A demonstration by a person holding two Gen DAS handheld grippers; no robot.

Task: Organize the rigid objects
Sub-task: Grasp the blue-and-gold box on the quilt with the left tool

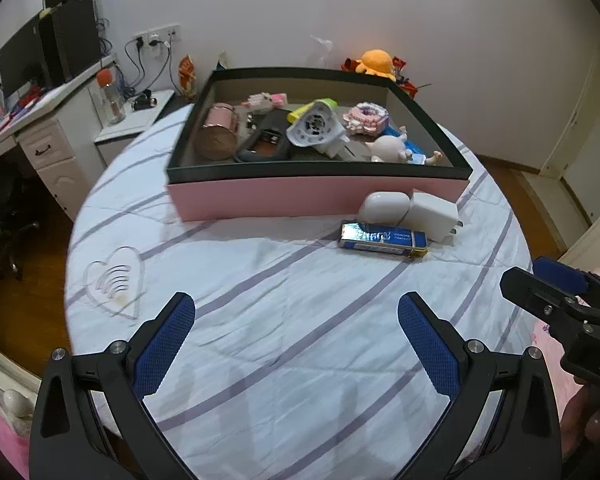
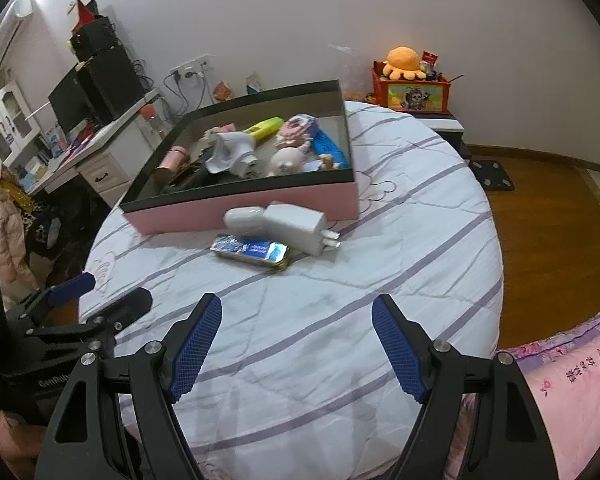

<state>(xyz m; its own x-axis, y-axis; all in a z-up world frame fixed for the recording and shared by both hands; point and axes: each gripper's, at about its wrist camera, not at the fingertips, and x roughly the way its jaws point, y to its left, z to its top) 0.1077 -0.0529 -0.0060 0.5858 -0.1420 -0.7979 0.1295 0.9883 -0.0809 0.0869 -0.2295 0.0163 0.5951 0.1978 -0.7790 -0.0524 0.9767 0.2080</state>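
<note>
Striped bedsheet [image 1: 284, 280] — desk [image 1: 40, 108] at left, wood floor [image 2: 540, 216], prob. bedroom.

Orange plush octopus [image 2: 405, 62] atop a red toy box [image 2: 410, 95]; desk [image 1: 44, 120] with monitor [image 1: 18, 62].

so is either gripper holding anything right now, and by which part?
Nothing held. Left gripper and right gripper are both open above the bedsheet.

The box [image 1: 316, 198] is pink outside with a dark rim. The bed cover [image 1: 284, 304] is white with purple stripes. The charger [image 1: 434, 214] is white, the small pack [image 1: 382, 238] blue.
</note>
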